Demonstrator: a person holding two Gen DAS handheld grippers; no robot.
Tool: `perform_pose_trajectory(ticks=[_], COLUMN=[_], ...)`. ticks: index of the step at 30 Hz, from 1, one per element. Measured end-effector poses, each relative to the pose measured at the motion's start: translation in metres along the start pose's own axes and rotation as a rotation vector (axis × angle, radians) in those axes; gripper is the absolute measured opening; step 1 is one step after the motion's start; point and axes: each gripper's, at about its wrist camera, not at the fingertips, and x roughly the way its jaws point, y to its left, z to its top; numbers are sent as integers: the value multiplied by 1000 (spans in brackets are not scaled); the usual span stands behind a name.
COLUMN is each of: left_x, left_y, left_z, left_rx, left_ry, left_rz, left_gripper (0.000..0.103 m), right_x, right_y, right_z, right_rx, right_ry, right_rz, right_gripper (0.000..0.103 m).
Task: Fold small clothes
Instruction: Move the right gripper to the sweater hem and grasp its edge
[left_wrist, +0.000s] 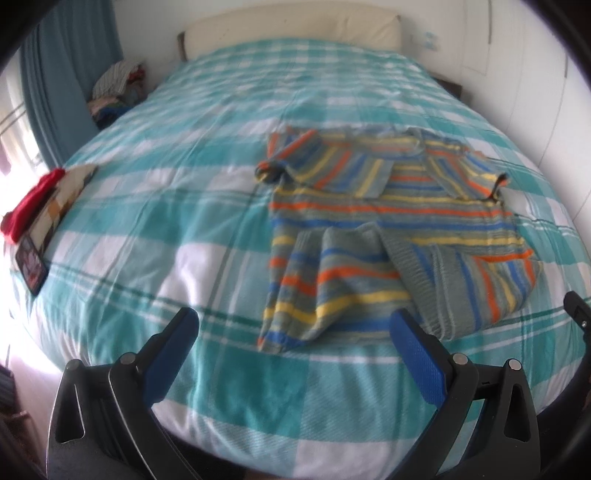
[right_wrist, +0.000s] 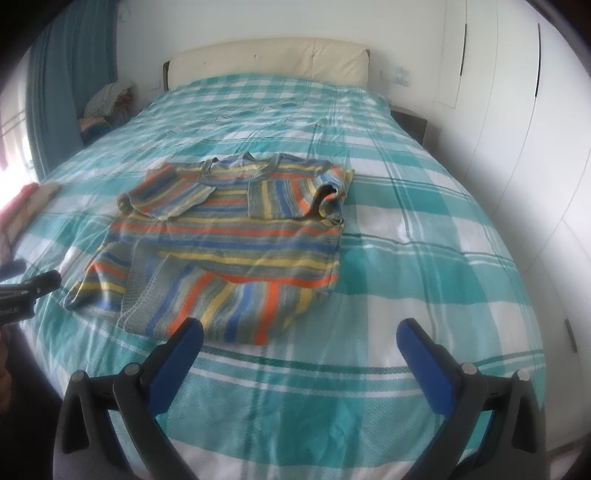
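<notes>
A small striped knit sweater (left_wrist: 391, 225) in grey, blue, yellow and orange lies on the bed, both sleeves folded in over its chest and its lower right corner turned up. It also shows in the right wrist view (right_wrist: 236, 240). My left gripper (left_wrist: 295, 325) is open and empty, just in front of the sweater's lower hem. My right gripper (right_wrist: 300, 334) is open and empty, in front of the folded-up hem corner. The left gripper's tip (right_wrist: 37, 286) shows at the left edge of the right wrist view.
The bed (left_wrist: 155, 229) has a teal and white checked cover. Folded clothes with a red item (left_wrist: 33, 206) lie at its left edge. A cream headboard (right_wrist: 266, 59) is at the far end. A pile of clothes (left_wrist: 116, 86) sits beside the bed. White wardrobes (right_wrist: 517, 110) stand on the right.
</notes>
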Motion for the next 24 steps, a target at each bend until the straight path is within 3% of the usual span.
perform_pose_trajectory(ticks=[4, 10, 15, 20, 21, 24], left_x=[12, 16, 19, 22, 23, 23], left_y=[20, 54, 60, 50, 50, 53], left_z=[-9, -22, -17, -11, -10, -12], left_rx=[-40, -61, -87, -76, -78, -83], left_ry=[55, 59, 70, 76, 79, 81], left_rz=[4, 45, -53, -142, -144, -144], left_gripper=[103, 103, 103, 103, 103, 103], right_x=[2, 6, 24, 48, 60, 112], right_y=[-4, -8, 11, 60, 67, 78], right_z=[-4, -7, 2, 27, 34, 50], right_rx=[1, 6, -41, -202, -226, -273], right_ry=[14, 25, 66, 56, 65, 178], right_rz=[3, 15, 101, 309, 312, 338], right_gripper=[103, 103, 103, 103, 103, 103])
